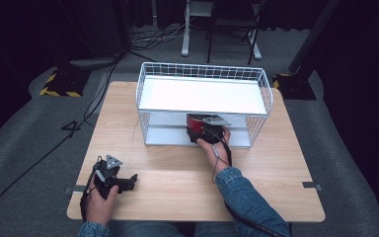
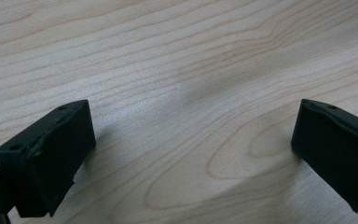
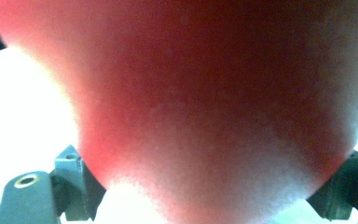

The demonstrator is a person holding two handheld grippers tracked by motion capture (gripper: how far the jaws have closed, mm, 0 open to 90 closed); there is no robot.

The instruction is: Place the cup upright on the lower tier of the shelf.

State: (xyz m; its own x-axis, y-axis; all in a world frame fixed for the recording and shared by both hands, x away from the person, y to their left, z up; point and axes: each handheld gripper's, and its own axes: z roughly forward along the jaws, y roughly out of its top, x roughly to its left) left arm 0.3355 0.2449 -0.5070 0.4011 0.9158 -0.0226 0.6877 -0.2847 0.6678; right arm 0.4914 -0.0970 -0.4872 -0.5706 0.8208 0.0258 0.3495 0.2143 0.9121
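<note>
A red object (image 1: 194, 119) is at the open front of the white wire rack (image 1: 203, 70), level with its lower shelf. My right gripper (image 1: 198, 129) is shut on it, with a hand behind the gripper. In the right gripper view the red object (image 3: 205, 93) is blurred and very close, between the two jaws of the right gripper (image 3: 209, 196). My left gripper (image 1: 132, 179) rests low over the wooden table (image 1: 177, 173) near its front left. In the left gripper view, the left gripper (image 2: 191, 154) is open, with bare wood between its jaws.
The rack has a white upper shelf (image 1: 202, 96) and wire walls, and stands at the back middle of the table. Cables trail across the grey floor (image 1: 29, 148) at the left. Stand legs (image 1: 185, 29) rise behind the table.
</note>
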